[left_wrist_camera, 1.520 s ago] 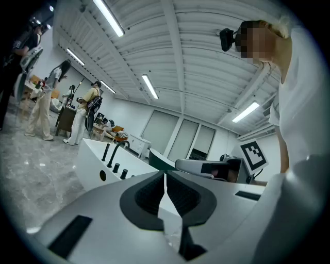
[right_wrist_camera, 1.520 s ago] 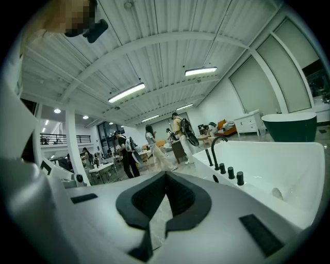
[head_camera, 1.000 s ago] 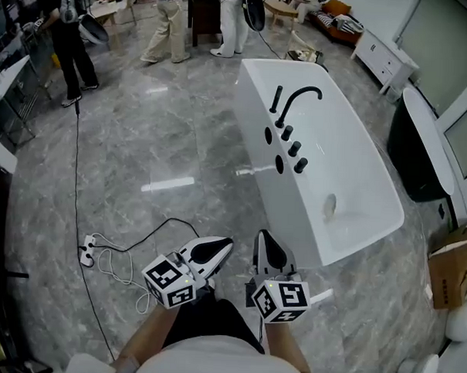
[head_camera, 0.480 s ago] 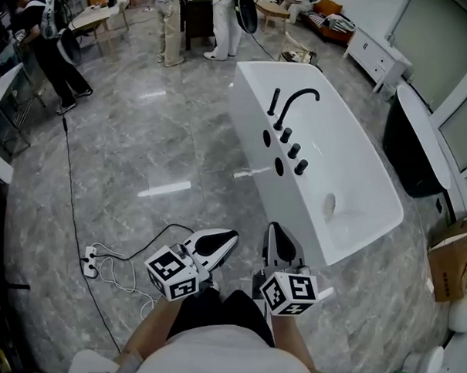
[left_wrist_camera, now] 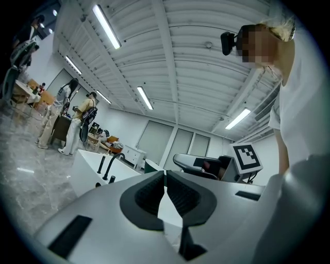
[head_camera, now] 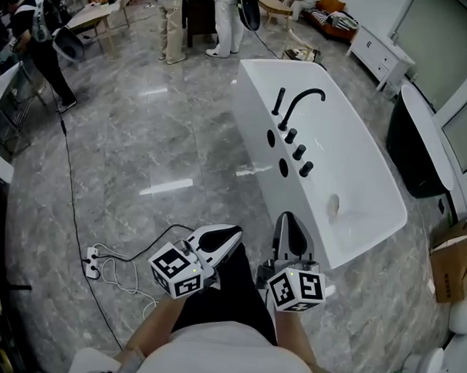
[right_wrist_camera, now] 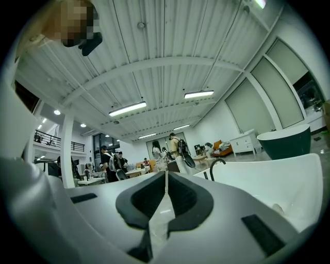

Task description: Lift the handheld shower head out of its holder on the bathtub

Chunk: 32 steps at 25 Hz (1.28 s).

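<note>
A white bathtub [head_camera: 358,160] stands on the grey marble floor ahead. On its near rim sit a black curved spout [head_camera: 303,100], round black knobs [head_camera: 295,144] and the slim black handheld shower head [head_camera: 279,101], upright in its holder. My left gripper [head_camera: 230,237] and right gripper [head_camera: 288,220] are both shut and empty, held level just short of the tub's near corner. In the left gripper view the shower head [left_wrist_camera: 101,164] and spout [left_wrist_camera: 114,164] show far off. The right gripper view shows the spout [right_wrist_camera: 215,166] beyond the shut jaws.
A black cable and white power strip [head_camera: 89,253] lie on the floor at left. Several people stand at the far end near tables [head_camera: 94,13]. A dark tub [head_camera: 419,143] and a cardboard box [head_camera: 450,272] are at right.
Both grippers have edged forward toward the tub's near corner, the right one a little higher in the picture. Both stay shut.
</note>
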{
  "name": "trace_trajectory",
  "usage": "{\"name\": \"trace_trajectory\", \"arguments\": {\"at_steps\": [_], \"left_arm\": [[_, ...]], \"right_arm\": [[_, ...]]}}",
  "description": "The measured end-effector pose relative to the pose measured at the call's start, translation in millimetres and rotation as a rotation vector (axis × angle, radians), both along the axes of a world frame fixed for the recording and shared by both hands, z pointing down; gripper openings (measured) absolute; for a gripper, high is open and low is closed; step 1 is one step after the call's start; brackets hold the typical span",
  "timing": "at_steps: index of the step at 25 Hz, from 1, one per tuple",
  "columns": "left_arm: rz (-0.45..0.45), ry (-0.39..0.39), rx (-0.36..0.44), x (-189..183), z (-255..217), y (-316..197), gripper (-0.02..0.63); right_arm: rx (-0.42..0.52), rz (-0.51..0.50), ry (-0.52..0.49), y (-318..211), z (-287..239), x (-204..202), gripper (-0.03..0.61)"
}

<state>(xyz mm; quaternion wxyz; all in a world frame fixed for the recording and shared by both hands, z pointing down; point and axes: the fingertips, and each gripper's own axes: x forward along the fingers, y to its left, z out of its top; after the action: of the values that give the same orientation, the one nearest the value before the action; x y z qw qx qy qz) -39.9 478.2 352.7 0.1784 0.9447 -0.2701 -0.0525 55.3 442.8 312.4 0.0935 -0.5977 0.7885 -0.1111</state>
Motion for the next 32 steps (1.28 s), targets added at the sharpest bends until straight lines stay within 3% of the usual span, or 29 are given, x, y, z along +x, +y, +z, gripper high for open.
{"name": "trace_trajectory", "arguments": {"at_steps": [10,14,32], "left_arm": [[-0.029,-0.012,-0.003,-9.6,5.4,-43.4,0.020],[-0.033,-0.027,-0.012,-1.2,7.8,-74.6,0.020],[-0.012,-0.042,0.000,53.8,-0.3,-205.1,0.020]], "right_arm": [[-0.016,-0.034,0.003,-44.1,6.6,-10.6,0.018],[-0.028,-0.059,0.051,-71.3,11.0,-9.5,0.018],[-0.051,-0.085,0.041,-200.8,12.2,33.2,0.020]]}}
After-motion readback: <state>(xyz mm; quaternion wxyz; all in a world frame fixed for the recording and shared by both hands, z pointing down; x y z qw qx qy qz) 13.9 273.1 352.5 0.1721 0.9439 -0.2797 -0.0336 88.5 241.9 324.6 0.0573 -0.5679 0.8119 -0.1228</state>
